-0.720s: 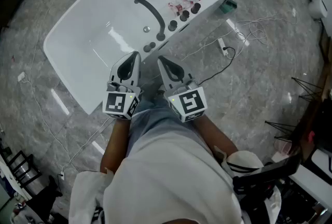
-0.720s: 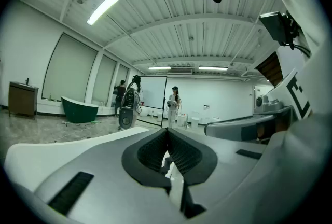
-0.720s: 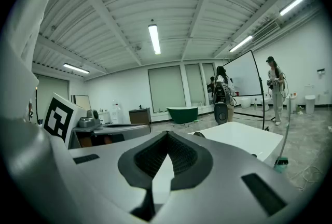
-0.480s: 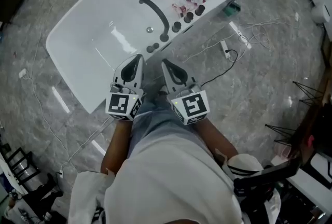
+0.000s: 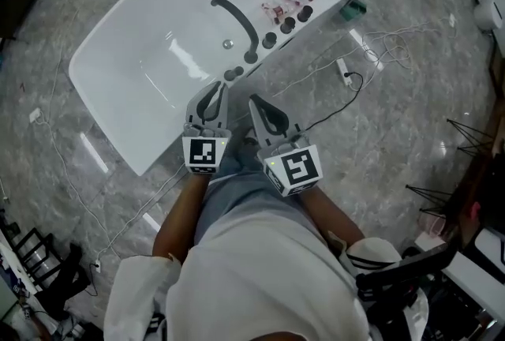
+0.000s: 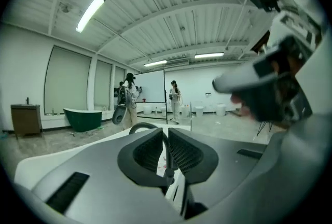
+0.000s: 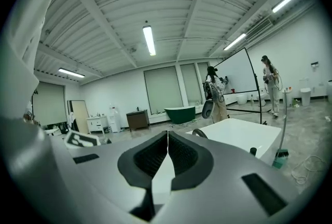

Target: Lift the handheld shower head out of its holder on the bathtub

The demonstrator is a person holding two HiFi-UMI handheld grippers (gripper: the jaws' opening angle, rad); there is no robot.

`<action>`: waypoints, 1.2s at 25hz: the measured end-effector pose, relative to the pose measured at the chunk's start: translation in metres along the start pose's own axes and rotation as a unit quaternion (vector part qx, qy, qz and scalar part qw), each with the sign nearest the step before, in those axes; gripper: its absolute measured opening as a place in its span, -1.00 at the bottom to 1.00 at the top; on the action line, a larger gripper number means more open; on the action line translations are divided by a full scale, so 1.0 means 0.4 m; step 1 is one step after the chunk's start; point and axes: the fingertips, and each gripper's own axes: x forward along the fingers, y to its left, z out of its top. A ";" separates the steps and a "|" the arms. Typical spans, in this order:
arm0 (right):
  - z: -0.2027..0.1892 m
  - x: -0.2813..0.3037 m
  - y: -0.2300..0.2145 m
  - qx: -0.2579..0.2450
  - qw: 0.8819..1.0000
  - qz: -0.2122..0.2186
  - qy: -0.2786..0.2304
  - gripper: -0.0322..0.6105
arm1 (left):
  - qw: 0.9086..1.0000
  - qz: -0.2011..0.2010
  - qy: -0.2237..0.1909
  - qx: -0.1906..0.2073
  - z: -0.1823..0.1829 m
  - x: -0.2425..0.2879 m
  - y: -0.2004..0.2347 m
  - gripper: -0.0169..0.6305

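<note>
Nearby, glossy white bathtub (image 5: 134,39); left hand-held gripper (image 5: 215,87), right hand-held gripper (image 5: 255,102): ribbed jaws together.

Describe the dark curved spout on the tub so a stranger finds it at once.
Find the white bathtub lying slantwise on the grey marble floor. Along its rim nearest the person runs a row of round dark knobs, and the spout arches from that row out over the basin. It alone is long and curved; its neighbours are short and round.
</note>
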 end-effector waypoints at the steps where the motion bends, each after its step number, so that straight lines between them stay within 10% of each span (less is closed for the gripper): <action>1: -0.002 0.005 0.001 0.004 1.000 0.003 0.001 -0.84 | 1.000 0.007 0.013 0.009 -0.044 0.028 0.006 -0.85; 3: -0.011 0.016 0.002 0.005 1.000 0.010 0.008 -0.84 | 0.999 0.010 0.051 0.014 -0.146 0.096 0.010 -0.27; 10: -0.092 0.063 -0.013 -0.003 0.998 -0.013 0.058 -0.84 | 0.981 0.020 0.192 0.025 -0.459 0.277 0.057 -0.15; 21: -0.156 0.199 -0.007 -0.001 0.996 -0.002 0.084 -0.84 | 0.975 0.047 0.217 0.005 -0.655 0.395 0.236 -0.17; 23: -0.173 0.234 0.005 -0.007 0.996 0.007 0.090 -0.84 | 0.978 0.042 0.206 0.010 -0.667 0.412 0.255 -0.50; 30: -0.190 0.304 0.031 -0.016 0.996 0.023 0.090 -0.84 | 0.986 0.056 0.158 -0.002 -0.610 0.405 0.302 -0.50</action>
